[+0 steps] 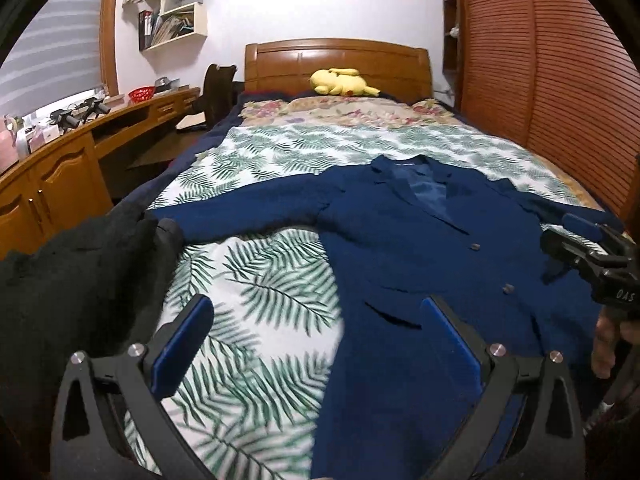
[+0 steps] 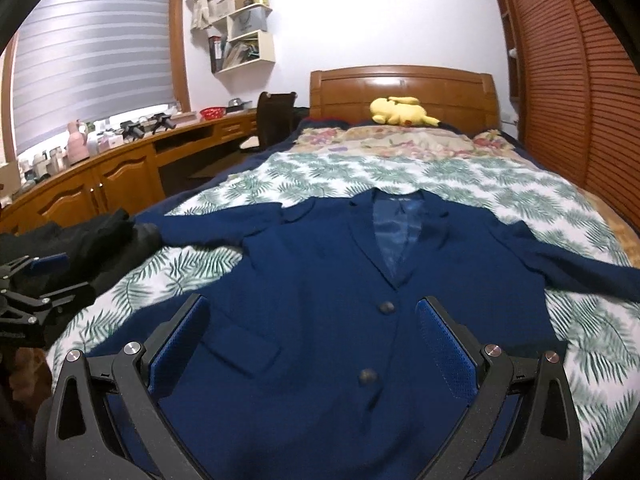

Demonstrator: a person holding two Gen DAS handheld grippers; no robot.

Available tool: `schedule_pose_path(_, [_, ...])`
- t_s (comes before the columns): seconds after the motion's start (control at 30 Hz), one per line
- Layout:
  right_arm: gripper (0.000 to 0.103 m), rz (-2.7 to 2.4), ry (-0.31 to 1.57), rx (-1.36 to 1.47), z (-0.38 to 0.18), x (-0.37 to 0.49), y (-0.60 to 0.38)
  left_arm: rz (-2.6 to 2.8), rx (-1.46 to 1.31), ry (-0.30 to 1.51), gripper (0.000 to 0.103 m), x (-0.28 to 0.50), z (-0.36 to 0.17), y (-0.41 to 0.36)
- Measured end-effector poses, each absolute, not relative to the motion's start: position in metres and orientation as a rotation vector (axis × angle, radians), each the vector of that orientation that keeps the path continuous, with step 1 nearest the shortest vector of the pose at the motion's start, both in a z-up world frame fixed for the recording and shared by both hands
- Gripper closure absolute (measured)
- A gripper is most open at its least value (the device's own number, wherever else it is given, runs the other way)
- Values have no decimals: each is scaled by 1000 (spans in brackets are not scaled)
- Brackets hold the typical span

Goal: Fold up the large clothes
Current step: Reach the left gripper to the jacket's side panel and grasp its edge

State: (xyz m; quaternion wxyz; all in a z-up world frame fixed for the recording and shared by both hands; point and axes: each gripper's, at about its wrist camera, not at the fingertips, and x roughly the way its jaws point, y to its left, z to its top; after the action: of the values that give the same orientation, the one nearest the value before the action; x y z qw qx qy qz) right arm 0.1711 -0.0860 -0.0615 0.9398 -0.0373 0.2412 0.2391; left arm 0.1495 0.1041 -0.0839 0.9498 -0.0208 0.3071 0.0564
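Note:
A navy blue blazer [image 2: 320, 280] lies flat, front up, on the leaf-print bedspread [image 2: 500, 200], both sleeves spread sideways and two buttons showing. My right gripper [image 2: 312, 320] hovers open above the blazer's lower front, nothing between its fingers. My left gripper [image 1: 316, 320] is open over the blazer's left hem edge [image 1: 380, 320] and the bedspread [image 1: 260, 280], holding nothing. The right gripper [image 1: 592, 248] shows at the right edge of the left wrist view, and the left gripper [image 2: 36, 280] at the left edge of the right wrist view.
A black garment [image 1: 80, 280] is heaped at the bed's left edge by the blazer's sleeve end. A yellow plush toy [image 1: 342, 82] rests at the wooden headboard [image 1: 340, 64]. A wooden desk [image 1: 80, 160] runs along the left, and louvred wardrobe doors [image 1: 540, 80] stand on the right.

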Motion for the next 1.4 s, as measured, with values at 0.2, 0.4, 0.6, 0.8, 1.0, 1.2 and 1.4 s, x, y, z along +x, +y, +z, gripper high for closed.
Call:
schedule_pose_path(0.2, [0,518,504,-112,-68,214,-60,151,-31,645,0,183,-86,126])
schedule_pose_path(0.4, [0,469,600,-223,-126,244,-52,173,-41,721,0,220,-103,151])
schedule_pose_path(0.6, [0,496,659,-192,-139,254,-57,178,-96,771,0,267,-119,180])
schedule_pose_path(0.8, [0,490,658,-203,-140,252,-54,203,-173,800,2,322,-138,210])
schedule_pose_path(1.0, [0,486,669,-214,-143,253,-51,196,-258,857,13,362,-162,238])
schedule_pose_path(1.2, [0,486,665,-242,-145,252,-46,230,-390,939,19,383,-187,262])
schedule_pose_path(1.4, [0,488,670,-247,-147,251,-45,229,-454,951,21,391,-196,268])
